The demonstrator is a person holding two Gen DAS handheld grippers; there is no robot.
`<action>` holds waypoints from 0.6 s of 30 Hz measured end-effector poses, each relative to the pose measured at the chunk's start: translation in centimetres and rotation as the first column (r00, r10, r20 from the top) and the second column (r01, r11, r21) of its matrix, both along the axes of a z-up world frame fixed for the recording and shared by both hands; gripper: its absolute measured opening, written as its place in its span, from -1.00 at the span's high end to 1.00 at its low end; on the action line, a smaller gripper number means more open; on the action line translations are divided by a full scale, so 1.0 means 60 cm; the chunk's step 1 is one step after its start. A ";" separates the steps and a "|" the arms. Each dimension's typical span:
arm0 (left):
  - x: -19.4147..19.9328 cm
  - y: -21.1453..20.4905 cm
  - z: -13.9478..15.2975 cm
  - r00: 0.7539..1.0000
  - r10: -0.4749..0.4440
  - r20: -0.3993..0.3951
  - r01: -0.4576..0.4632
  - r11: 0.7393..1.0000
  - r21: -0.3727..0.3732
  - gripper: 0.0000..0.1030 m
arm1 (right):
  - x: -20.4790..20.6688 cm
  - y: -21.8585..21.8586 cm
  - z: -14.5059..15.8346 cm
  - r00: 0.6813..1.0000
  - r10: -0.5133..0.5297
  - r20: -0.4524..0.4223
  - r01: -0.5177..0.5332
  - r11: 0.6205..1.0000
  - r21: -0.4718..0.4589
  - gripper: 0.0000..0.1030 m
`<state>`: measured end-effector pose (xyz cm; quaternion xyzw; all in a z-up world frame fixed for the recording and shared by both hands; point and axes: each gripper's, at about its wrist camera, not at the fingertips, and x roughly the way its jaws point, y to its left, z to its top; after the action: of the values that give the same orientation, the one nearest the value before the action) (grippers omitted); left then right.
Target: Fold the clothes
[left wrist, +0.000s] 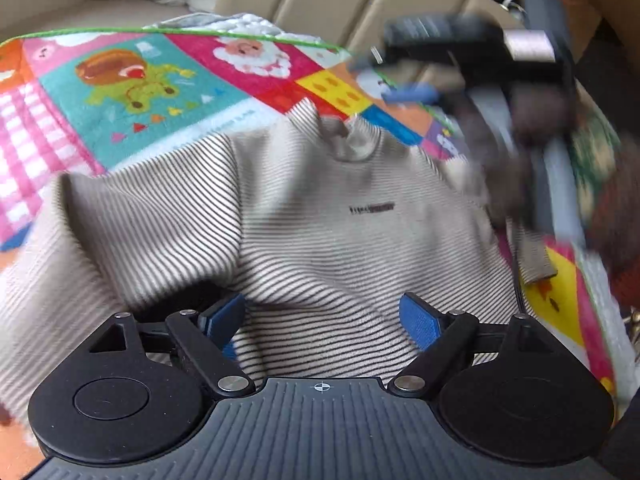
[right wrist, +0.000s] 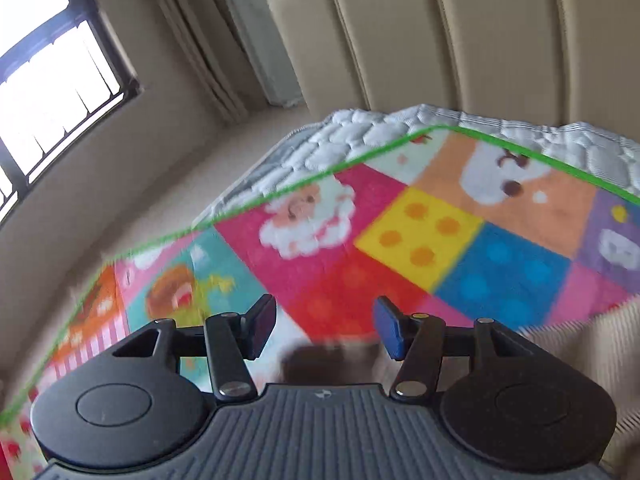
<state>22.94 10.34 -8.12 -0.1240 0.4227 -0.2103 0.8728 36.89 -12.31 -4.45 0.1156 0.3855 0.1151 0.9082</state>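
Left claw (left wrist: pixel 322 320) open over striped sweater (left wrist: pixel 320 216); chest print unreadable.

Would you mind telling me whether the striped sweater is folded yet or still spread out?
Mostly spread: the striped sweater lies front-up on the blanket, collar and chest print showing, one sleeve rumpled.

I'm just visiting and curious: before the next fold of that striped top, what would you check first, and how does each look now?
1. Striped top lies on the colourful blanket: ok.
2. Top spread flat: not ok, it is rumpled.
3. Left hand-held gripper open over the cloth: ok.
4. Right hand-held gripper open, holding nothing: ok.
5. Right gripper steady: cannot tell, the left view shows it blurred.
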 end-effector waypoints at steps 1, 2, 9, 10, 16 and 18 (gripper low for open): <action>-0.005 0.016 0.019 0.999 0.027 0.022 -0.027 1.000 -0.007 -0.80 | -0.023 0.001 0.002 1.000 0.019 -0.003 -0.019 1.000 -0.025 -0.06; -0.013 0.036 0.042 0.995 0.087 0.058 -0.087 0.996 -0.005 -0.88 | -0.051 0.007 0.003 0.999 0.053 -0.013 -0.053 0.998 -0.028 -0.06; -0.104 0.213 0.154 0.712 0.688 0.141 -0.660 0.724 -0.199 -0.99 | -0.226 0.106 -0.027 0.926 0.312 -0.214 -0.256 0.933 0.253 -0.06; -0.122 0.224 0.165 0.649 0.748 0.137 -0.718 0.662 -0.215 -1.00 | -0.242 0.123 -0.040 0.913 0.324 -0.249 -0.246 0.923 0.295 -0.06; -0.221 0.244 0.210 0.062 0.997 -0.042 -0.934 0.043 -0.354 -1.00 | -0.274 0.226 -0.119 0.868 0.331 -0.371 -0.163 0.894 0.418 -0.05; -0.242 0.229 0.205 -0.025 0.998 -0.057 -0.922 -0.045 -0.386 -1.00 | -0.272 0.258 -0.125 0.885 0.309 -0.348 -0.177 0.915 0.364 0.41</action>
<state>8.44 24.07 4.20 -0.4944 0.0609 0.3911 0.7739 20.59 3.18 -11.97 0.2332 0.5496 0.2648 0.7573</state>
